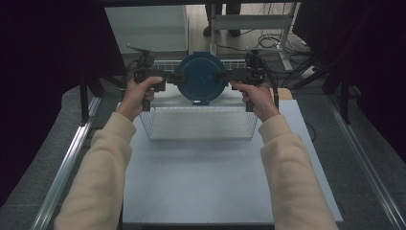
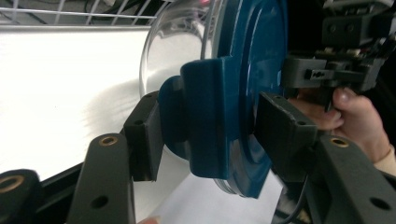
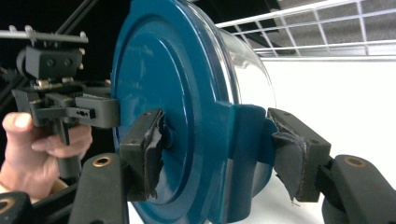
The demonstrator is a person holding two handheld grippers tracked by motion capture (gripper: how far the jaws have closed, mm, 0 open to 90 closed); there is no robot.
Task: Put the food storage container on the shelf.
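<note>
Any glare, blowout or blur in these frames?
High view: dim, dark surroundings, soft detail, blue lid readable. Left gripper view: white surface blown out, near jaws soft, highlights on the clear bowl. Right gripper view: white area overexposed at right, sheen on the lid, wire basket legible.

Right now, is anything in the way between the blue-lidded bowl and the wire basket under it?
Nothing visible. The blue-lidded bowl, gripped at its side clips by the left gripper and right gripper, hangs over the open-topped wire basket, whose white floor looks bare.
</note>
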